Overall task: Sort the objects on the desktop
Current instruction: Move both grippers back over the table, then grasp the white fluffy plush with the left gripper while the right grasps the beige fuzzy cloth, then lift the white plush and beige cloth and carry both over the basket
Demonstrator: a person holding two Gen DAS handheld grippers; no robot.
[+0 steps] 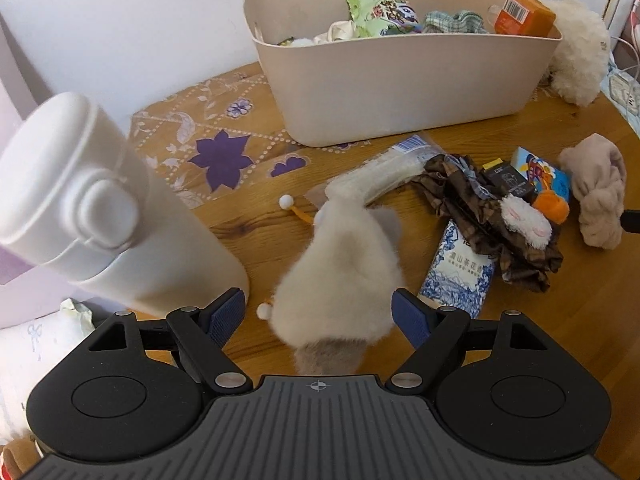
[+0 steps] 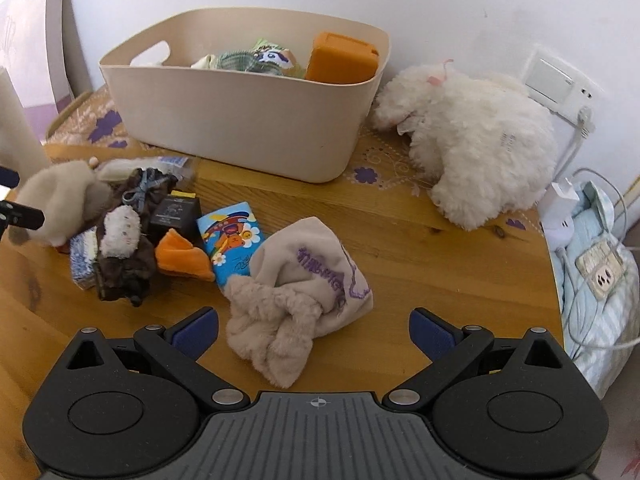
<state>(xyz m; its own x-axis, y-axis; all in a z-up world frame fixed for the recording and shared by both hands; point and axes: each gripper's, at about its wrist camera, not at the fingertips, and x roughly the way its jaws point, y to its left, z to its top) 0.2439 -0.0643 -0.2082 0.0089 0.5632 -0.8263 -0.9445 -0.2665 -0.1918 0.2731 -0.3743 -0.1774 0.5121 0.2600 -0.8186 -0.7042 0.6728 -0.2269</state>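
- Beige plastic storage bin (image 2: 248, 136) stands at the back of the wooden table (image 2: 420, 264), partly on a floral mat (image 1: 216, 148); inside it lie an orange box (image 2: 342, 58), a green snack packet (image 1: 380, 14) and a checked cloth (image 1: 456, 22).
- Left gripper (image 1: 318, 316): jaws spread wide, blue pads either side of a cream plush toy (image 1: 340, 276) lying on the table; whether the pads touch the fur cannot be told, and nothing is gripped.
- Right gripper (image 2: 314, 330): jaws spread wide, holding nothing; a beige fleece cloth with purple lettering (image 2: 304, 284) lies on the table between and just ahead of the fingers.
- Central clutter, between the two grippers: brown patterned fabric with a blue bow (image 1: 480, 208), a small black box (image 2: 176, 212), a blue cartoon-printed box (image 2: 234, 240), an orange plush piece (image 2: 182, 258), a small pink-and-white plush foot (image 1: 524, 220), a blue-and-white printed packet (image 1: 460, 276) and a clear wrapped packet (image 1: 384, 172).
- White bottle with flip cap (image 1: 100, 208) stands at the table's left, just beside the left gripper.
- Large white fluffy plush (image 2: 468, 140) lies right of the bin, touching its corner.
- Wall socket (image 2: 556, 80) and power strip (image 2: 600, 268) sit off the table's right edge.
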